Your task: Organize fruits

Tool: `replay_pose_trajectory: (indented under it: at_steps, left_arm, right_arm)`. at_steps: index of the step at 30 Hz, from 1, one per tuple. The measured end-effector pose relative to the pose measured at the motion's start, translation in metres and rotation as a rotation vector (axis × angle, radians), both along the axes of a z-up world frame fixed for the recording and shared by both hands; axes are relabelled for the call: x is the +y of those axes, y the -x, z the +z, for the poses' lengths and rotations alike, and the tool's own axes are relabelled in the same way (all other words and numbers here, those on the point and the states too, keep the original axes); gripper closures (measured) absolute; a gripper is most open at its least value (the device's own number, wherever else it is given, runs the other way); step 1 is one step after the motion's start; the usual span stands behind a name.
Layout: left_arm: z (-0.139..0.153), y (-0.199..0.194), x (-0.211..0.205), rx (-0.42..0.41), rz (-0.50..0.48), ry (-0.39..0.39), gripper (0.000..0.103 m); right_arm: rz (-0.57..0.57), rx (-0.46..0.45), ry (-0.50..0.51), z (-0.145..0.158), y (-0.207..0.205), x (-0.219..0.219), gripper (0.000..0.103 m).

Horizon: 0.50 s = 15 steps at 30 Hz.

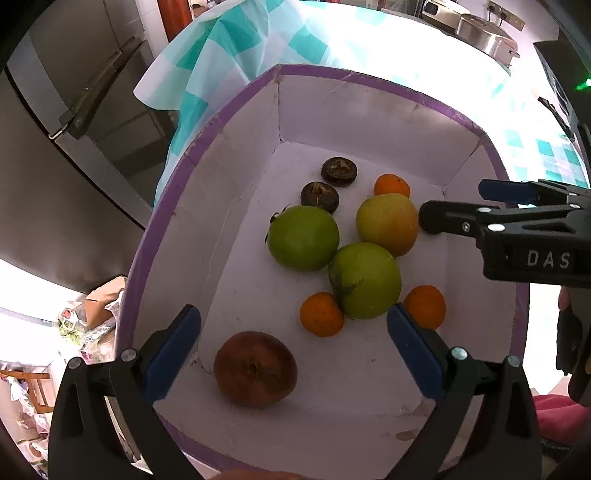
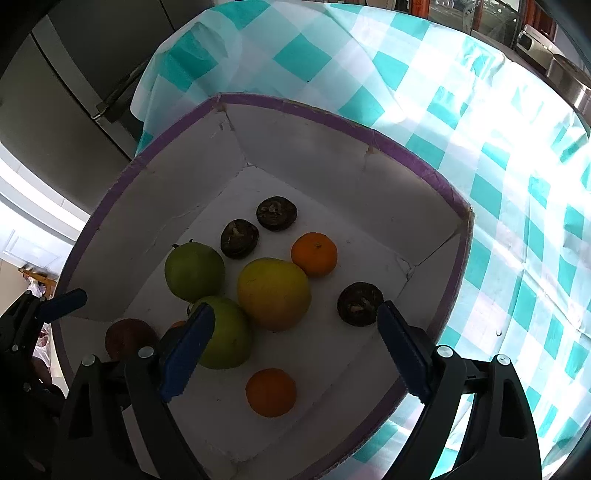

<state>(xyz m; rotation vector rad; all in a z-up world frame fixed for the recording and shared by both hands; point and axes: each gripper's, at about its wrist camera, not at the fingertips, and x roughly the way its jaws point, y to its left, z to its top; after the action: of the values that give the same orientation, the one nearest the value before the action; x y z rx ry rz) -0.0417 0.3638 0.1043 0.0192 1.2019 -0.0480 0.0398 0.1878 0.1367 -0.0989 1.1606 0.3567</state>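
A white box with a purple rim holds the fruit. Inside lie two green apples, a yellow-red apple, a brown apple, small oranges and dark round fruits. My left gripper is open and empty above the box's near end, over the brown apple. My right gripper is open and empty over the box's right side; it also shows in the left wrist view, beside the yellow-red apple.
The box stands on a table with a teal and white checked cloth. A steel fridge stands to the left. A metal pot sits on the counter behind. Clutter lies on the floor at the lower left.
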Motion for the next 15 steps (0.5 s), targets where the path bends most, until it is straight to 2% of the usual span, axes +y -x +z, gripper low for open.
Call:
replay_pose_trajectory:
  at_steps: [8, 13, 15]
  left_arm:
    - [-0.0038, 0.0026, 0.0029, 0.023, 0.021, -0.028, 0.002]
    - [0.0001, 0.0047, 0.0052, -0.005, 0.038, -0.017, 0.002]
    - [0.0043, 0.0095, 0.0058, -0.057, 0.073, -0.048, 0.002]
  right_arm:
    - [-0.003, -0.014, 0.005, 0.0004, 0.0044, 0.0014, 0.016]
    - [-0.022, -0.038, 0.017, 0.0020, 0.0068, 0.0038, 0.016]
    - [-0.035, -0.040, 0.019, 0.0035, 0.0104, 0.0007, 0.016]
